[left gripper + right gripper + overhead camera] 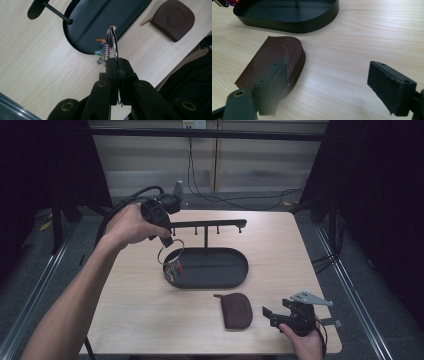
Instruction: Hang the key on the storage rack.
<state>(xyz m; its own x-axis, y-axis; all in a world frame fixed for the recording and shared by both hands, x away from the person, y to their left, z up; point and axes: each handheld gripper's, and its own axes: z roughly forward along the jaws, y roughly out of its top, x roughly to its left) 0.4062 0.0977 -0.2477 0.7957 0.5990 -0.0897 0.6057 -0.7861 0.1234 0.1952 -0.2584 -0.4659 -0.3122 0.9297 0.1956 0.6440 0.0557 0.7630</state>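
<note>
The left gripper (117,65) is pinching the key ring (112,42) (light, stiff, slippery wire; tags dangling); right gripper (337,85) is gaping wide.

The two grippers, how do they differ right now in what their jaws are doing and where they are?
The left gripper is shut on the large silver key ring with coloured tags, held in the air over the left end of the black oval metal tray; the right gripper stands open and holds nothing. The left one is up by the black hanger bar; the right one sits low beside the brown leather zip pouch. Both have black jaws.
</note>
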